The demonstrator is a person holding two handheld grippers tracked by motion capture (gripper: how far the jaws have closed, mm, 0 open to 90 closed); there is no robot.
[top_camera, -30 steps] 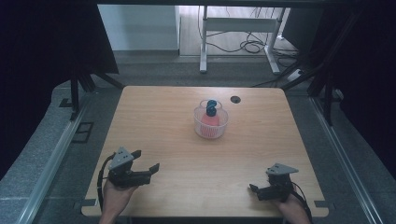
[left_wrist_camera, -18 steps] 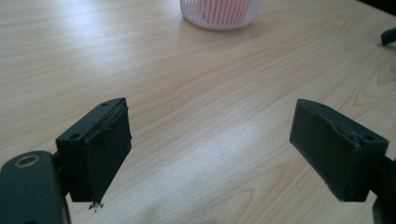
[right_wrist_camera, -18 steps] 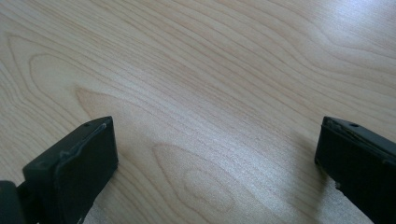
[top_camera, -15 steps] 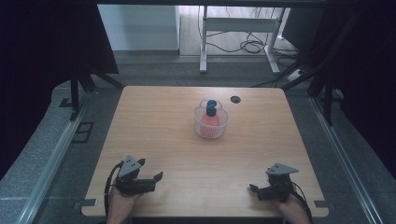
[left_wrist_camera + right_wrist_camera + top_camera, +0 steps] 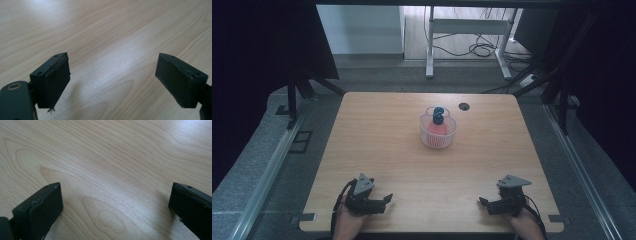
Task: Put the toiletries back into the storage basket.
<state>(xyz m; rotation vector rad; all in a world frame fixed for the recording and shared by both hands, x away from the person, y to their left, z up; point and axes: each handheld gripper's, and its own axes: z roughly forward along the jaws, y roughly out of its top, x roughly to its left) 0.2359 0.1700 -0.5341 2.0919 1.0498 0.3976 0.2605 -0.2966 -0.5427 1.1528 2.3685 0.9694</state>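
A clear round container (image 5: 438, 132) sits at the table's centre, a little toward the far side, holding a red object (image 5: 437, 128) topped by dark blue pieces (image 5: 438, 115). My left gripper (image 5: 387, 200) rests at the near left of the table, held by a hand, jaws spread wide over bare wood (image 5: 112, 82). My right gripper (image 5: 482, 202) rests at the near right, also open with nothing between its fingers (image 5: 115, 207). Both grippers are far from the container.
The wooden table (image 5: 377, 150) has a small dark cable hole (image 5: 463, 106) near its far edge, right of the container. Grey floor and metal rails flank the table; a desk frame and cables lie beyond it.
My left gripper has drawn back toward the near edge and settled lower on the table. The right gripper has stayed put.
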